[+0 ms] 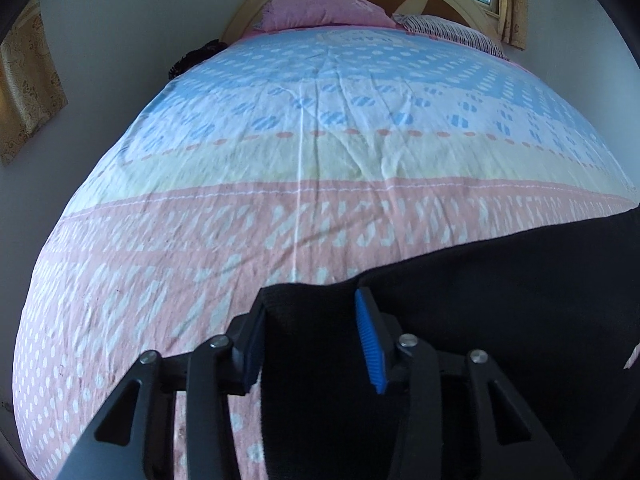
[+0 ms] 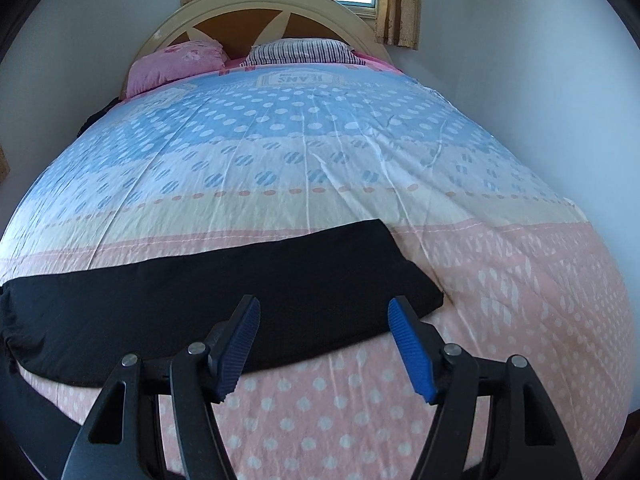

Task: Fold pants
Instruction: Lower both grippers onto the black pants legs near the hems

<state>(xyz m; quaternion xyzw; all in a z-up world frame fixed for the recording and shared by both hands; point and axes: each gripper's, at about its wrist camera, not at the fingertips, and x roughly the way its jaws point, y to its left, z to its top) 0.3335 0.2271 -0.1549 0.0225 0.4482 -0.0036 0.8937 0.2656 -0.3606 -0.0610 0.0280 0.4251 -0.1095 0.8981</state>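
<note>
The black pants (image 2: 240, 280) lie as a long band across the pink end of the bed, with their right end near the middle of the cover. In the left wrist view the pants (image 1: 500, 300) fill the lower right. Their left end is bunched up between the blue pads of my left gripper (image 1: 312, 294), which is shut on that cloth. My right gripper (image 2: 324, 304) stands open just above the near edge of the pants, close to their right end. Its pads (image 2: 412, 348) are apart from the cloth.
The bed cover (image 2: 320, 168) has pink, yellow and blue dotted bands. A pink pillow (image 2: 176, 60) and a striped pillow (image 2: 300, 52) lie against the arched headboard (image 2: 256, 8). A window with curtains (image 2: 400, 4) is behind, with walls close on both sides.
</note>
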